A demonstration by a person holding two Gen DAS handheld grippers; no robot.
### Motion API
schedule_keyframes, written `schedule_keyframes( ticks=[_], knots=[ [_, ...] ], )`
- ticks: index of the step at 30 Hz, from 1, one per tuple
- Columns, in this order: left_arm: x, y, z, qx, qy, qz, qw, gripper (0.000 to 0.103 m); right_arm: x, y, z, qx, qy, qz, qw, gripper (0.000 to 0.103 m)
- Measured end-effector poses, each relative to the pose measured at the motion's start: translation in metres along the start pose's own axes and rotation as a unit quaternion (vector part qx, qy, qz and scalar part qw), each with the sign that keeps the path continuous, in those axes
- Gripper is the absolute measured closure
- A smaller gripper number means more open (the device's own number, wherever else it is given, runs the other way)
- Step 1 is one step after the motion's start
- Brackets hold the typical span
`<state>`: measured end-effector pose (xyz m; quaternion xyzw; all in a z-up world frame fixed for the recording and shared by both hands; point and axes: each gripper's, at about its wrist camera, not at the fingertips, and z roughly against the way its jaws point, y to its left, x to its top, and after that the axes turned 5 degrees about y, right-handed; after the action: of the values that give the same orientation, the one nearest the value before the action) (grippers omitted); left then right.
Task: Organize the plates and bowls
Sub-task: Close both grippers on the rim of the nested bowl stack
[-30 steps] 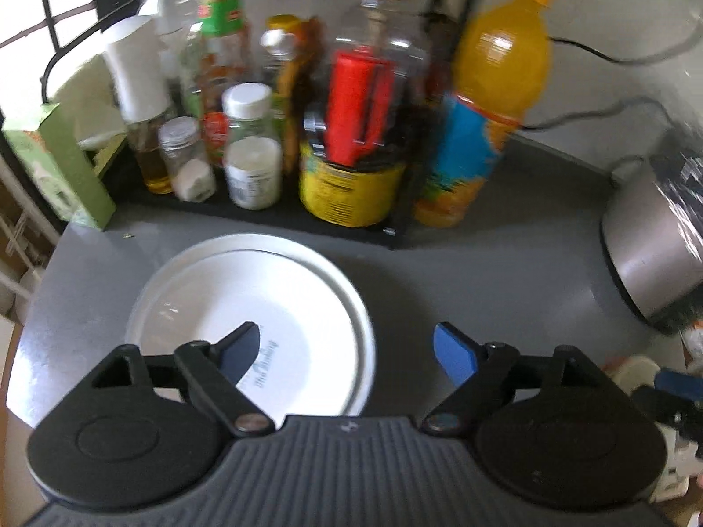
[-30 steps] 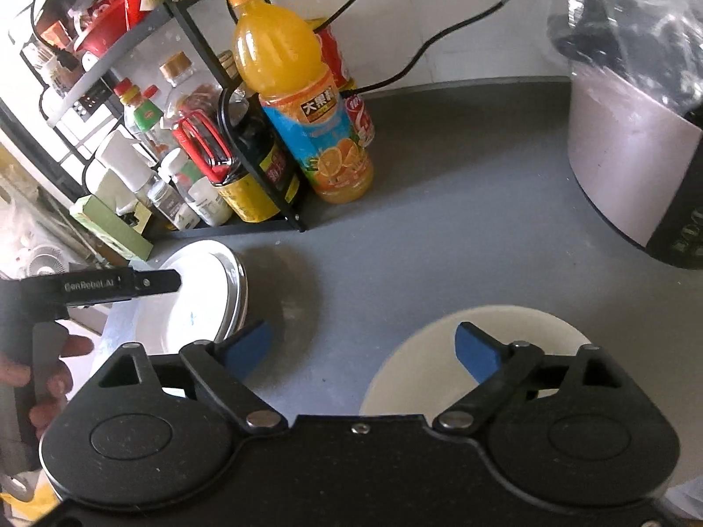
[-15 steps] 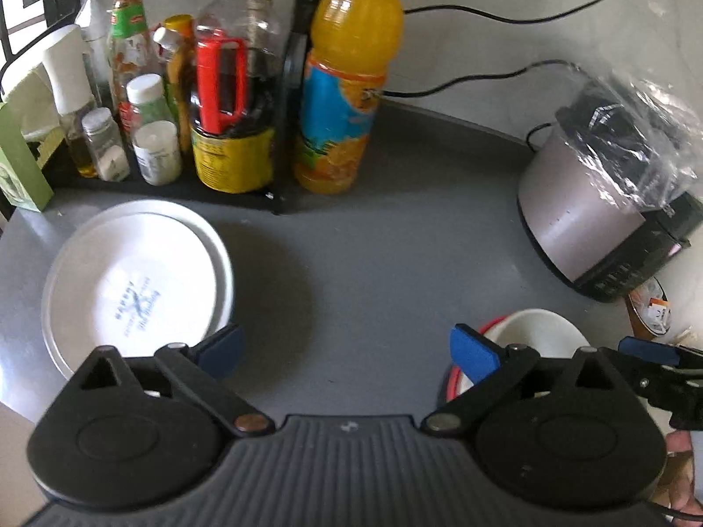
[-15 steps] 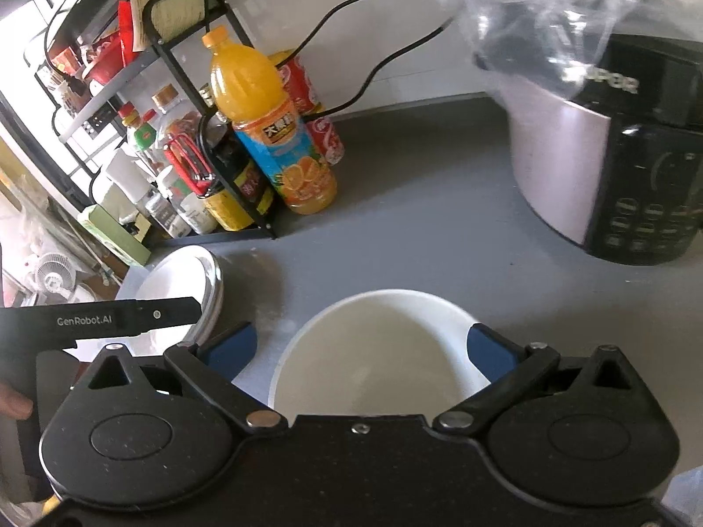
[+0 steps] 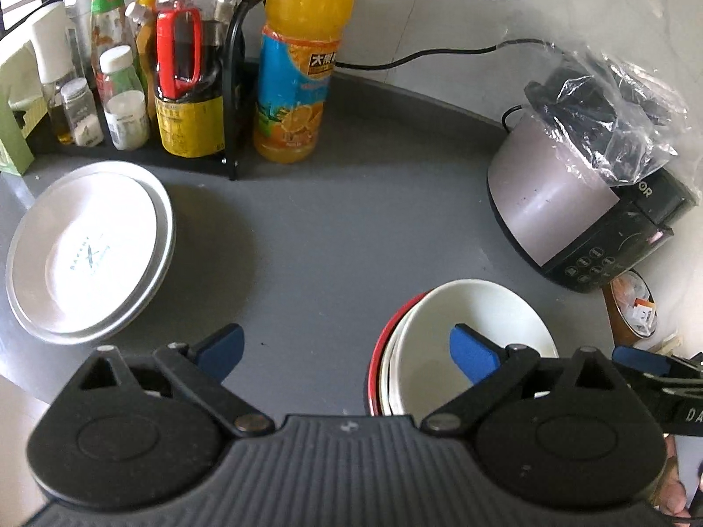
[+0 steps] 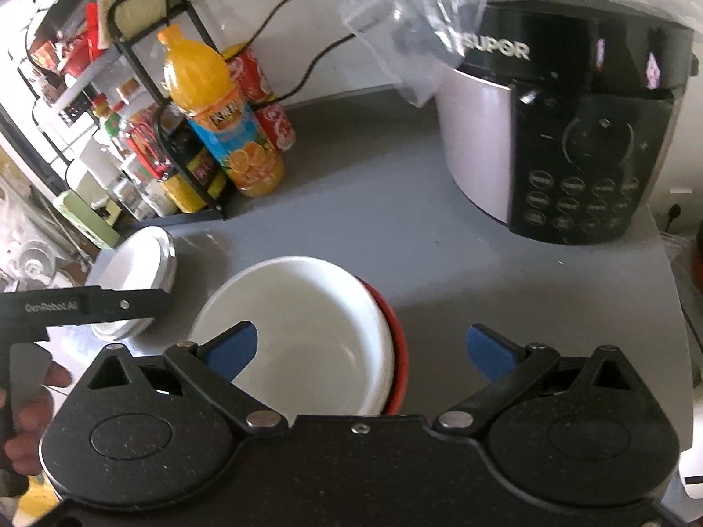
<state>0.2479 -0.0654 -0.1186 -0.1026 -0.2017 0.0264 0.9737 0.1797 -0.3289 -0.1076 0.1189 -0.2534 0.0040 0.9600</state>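
Bowls stacked, near edge hidden by left tool, both tools wide, empty, right tool likewise.

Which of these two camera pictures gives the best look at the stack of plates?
The left wrist view: the stack of plates lies whole and close, its printed centre mark and offset rims plain. In the right wrist view the plates are small at the left edge, partly hidden behind the left gripper's black bar.
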Motion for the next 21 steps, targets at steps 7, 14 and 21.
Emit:
schedule_keyframes(
  ticks=[7, 14, 21],
  knots=[
    [-0.006, -0.006, -0.012, -0.016, 0.017, 0.027, 0.9994, 0.007, -0.009, -0.02, -0.014, 0.016, 0.032, -0.028, 0.999, 0.023],
    [-0.016, -0.006, -0.038, -0.036, 0.045, 0.054, 0.9969, 0.033, -0.02, -0.041, -0.036, 0.043, 0.062, -0.086, 0.993, 0.044],
    [-0.017, 0.002, -0.062, -0.04, 0.068, 0.085, 0.9932, 0.056, -0.022, -0.047, -0.05, 0.065, 0.079, -0.105, 0.989, 0.06]
  ],
)
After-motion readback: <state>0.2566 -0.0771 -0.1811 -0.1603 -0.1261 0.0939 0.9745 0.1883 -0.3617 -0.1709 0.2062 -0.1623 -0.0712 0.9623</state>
